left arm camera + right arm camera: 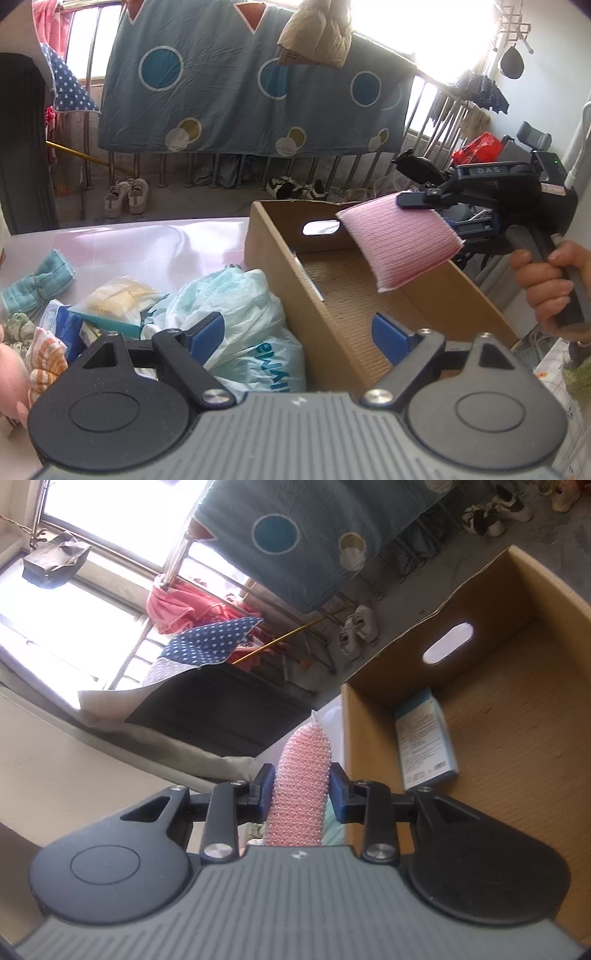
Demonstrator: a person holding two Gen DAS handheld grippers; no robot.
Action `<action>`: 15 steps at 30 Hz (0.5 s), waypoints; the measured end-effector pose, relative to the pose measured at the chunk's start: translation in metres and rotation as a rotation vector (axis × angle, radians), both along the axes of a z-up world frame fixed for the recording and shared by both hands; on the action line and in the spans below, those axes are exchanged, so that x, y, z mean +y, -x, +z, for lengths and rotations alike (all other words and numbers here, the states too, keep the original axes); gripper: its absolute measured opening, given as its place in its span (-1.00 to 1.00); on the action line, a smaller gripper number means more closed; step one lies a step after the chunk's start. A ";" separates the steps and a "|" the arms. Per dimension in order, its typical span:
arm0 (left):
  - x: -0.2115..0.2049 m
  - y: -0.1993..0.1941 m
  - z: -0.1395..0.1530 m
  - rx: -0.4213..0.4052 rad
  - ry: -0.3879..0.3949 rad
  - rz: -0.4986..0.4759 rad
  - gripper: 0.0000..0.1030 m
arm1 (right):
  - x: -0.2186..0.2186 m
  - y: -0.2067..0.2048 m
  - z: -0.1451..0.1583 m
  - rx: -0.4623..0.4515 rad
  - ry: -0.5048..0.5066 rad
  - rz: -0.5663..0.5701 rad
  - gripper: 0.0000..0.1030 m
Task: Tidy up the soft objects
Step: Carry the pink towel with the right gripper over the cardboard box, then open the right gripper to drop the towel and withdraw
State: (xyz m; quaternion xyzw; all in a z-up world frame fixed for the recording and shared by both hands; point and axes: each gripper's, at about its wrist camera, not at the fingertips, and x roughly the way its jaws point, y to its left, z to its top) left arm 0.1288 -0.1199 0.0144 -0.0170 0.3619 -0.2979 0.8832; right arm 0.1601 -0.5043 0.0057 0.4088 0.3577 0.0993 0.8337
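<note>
A pink sponge pad (399,242) hangs above the open cardboard box (273,258), pinched at its upper edge by my right gripper (436,210), which a hand (546,284) holds. In the right wrist view the same pink pad (301,786) stands edge-on between the pads (338,790), which press on both its sides. My left gripper (299,334) is open with nothing in it, straddling the box's near left wall, over a pale plastic bag (236,314). A small blue-and-white carton (424,738) lies inside the box (517,709).
Left of the box on the pink table (129,243) lie a teal bow cloth (37,284), a yellowish packet (118,299), an orange-striped cloth (44,358) and a pink plush (11,380). Behind hang a blue dotted sheet (240,85) on a railing, with shoes (127,197) on the floor.
</note>
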 end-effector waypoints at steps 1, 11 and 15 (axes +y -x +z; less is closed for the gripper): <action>0.006 -0.003 -0.003 0.007 -0.012 0.017 0.71 | -0.008 -0.002 -0.002 0.012 0.034 -0.019 -0.42; 0.082 -0.023 -0.020 0.041 -0.108 0.221 0.71 | -0.011 -0.099 -0.042 0.176 0.607 -0.048 -0.42; 0.100 -0.028 -0.024 0.064 -0.109 0.267 0.71 | 0.032 -0.149 -0.077 0.214 0.908 0.012 -0.36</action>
